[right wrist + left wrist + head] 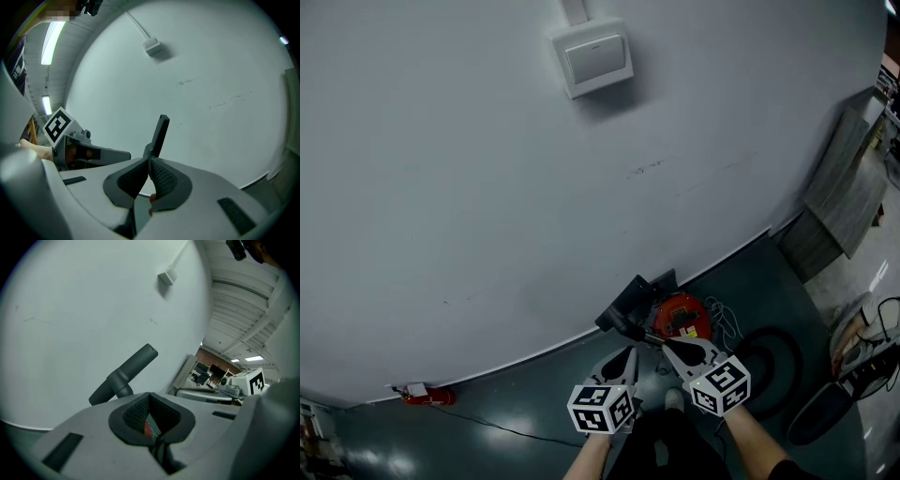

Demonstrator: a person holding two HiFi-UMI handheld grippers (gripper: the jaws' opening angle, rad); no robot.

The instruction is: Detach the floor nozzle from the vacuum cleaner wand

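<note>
Both tools had their jaws together with nothing between them: the left tool (629, 353) (150, 397) and the right tool (668, 346) (149, 161) were held side by side, pointing towards the foot of the grey wall (581, 187). The dark floor nozzle (627, 304) (124, 375) (158, 135) stood tilted up just beyond the tips of both tools, untouched by either. The red vacuum cleaner body (682, 317) lay on the floor close to the right tool's tip, just right of the nozzle.
</note>
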